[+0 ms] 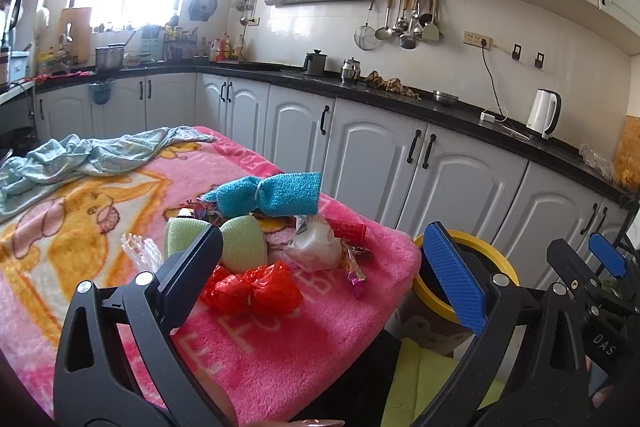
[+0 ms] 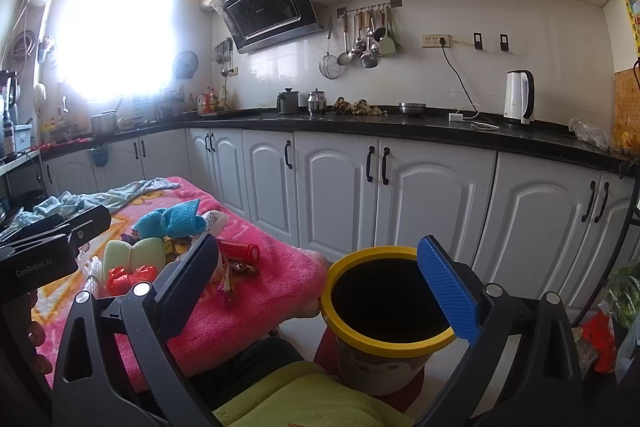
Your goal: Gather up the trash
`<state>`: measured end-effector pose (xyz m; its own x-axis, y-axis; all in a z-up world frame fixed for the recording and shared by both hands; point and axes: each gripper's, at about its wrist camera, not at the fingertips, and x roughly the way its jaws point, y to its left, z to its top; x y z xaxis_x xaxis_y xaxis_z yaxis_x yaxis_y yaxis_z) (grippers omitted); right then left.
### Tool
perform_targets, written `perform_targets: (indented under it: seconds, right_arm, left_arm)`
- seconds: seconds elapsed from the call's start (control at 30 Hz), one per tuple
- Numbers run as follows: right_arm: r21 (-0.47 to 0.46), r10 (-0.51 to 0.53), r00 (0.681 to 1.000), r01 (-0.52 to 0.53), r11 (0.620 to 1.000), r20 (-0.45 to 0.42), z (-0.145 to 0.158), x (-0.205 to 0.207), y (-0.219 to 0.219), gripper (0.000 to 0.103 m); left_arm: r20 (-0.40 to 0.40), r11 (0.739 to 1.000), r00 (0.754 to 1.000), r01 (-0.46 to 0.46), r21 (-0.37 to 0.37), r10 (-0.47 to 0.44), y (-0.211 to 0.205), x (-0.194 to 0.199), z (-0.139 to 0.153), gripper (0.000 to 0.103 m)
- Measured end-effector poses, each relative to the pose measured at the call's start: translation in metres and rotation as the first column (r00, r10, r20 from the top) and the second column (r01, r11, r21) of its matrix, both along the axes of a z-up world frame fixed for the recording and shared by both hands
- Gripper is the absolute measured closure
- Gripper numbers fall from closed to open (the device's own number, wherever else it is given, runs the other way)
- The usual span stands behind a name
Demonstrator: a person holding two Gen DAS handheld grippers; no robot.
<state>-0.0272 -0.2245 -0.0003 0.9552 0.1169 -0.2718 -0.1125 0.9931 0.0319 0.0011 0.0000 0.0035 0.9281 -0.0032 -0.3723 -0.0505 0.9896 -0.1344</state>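
Observation:
Trash lies on a table under a pink blanket (image 1: 280, 339): a red plastic bag (image 1: 256, 287), a white crumpled bag (image 1: 314, 245), a candy wrapper (image 1: 354, 269), a red packet (image 2: 238, 250). A green sponge bow (image 1: 236, 243) and a blue sponge bow (image 1: 268, 193) lie among them. A yellow-rimmed bin (image 2: 386, 301) stands on the floor right of the table. My left gripper (image 1: 328, 267) is open and empty, above the table's near right corner. My right gripper (image 2: 320, 279) is open and empty, above the bin's rim; it also shows in the left wrist view (image 1: 608, 255).
A crumpled light-blue cloth (image 1: 80, 155) lies at the table's far end. White kitchen cabinets (image 2: 400, 195) with a black counter run close behind the table and bin. A white kettle (image 2: 518, 97) stands on the counter. A yellow-green cloth (image 2: 304, 399) lies below the grippers.

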Motion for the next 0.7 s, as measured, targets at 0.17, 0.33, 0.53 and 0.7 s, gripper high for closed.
perform_targets:
  seconds: [0.17,0.33,0.53,0.7]
  right_arm:
    - [0.001,0.0,1.0,0.0,1.0,-0.001,-0.0002,0.0002,-0.0001,0.006]
    - [0.001,0.0,1.0,0.0,1.0,-0.001,-0.0002,0.0004,-0.0001,0.006]
    - [0.001,0.0,1.0,0.0,1.0,-0.002,-0.0001,0.0007,0.0001,0.006]
    - [0.001,0.001,1.0,-0.001,1.0,-0.002,0.0027,-0.0001,0.0014,0.006]
  left_arm:
    - [0.001,1.0,1.0,0.002,0.0,-0.002,0.0001,-0.0003,-0.0003,0.011]
    - [0.003,1.0,1.0,0.001,-0.001,-0.001,0.0002,-0.0003,-0.0004,0.011]
    - [0.002,1.0,1.0,0.001,-0.001,-0.001,0.0003,-0.0001,-0.0005,0.011]
    - [0.002,1.0,1.0,0.0,-0.002,0.0,0.0005,-0.0003,-0.0007,0.011]
